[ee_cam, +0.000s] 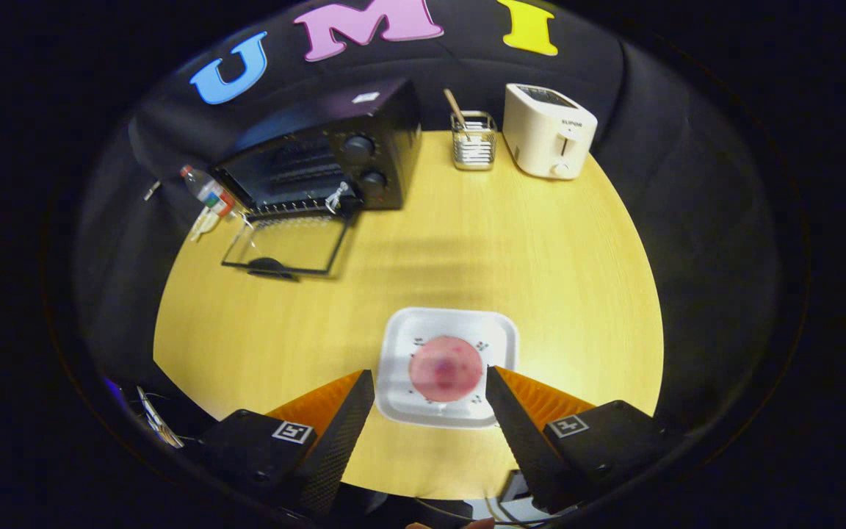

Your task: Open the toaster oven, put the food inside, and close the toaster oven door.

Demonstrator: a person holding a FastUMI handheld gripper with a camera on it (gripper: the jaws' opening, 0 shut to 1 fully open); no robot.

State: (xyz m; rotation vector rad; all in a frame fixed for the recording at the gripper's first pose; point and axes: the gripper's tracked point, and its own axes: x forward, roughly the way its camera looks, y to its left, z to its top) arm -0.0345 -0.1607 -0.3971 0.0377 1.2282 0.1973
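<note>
Hovering spread wide and empty, the fingers [430, 386] flank the pink food [445, 368] on its white tray [401, 345], lower centre; toaster oven [335, 158] upper left, door [287, 246] already down. Next, I judge: closing on the food.

One oven [320, 158] is seen, with one door [287, 246] and two knobs [358, 148]. One toaster [548, 132], one wire holder [474, 141] and one bottle [206, 189] are counted. One plate [405, 345] is found on one table [540, 279], bearing one round piece of food [445, 369]. One gripper [430, 382] with two spread fingers [349, 419] is counted.
</note>
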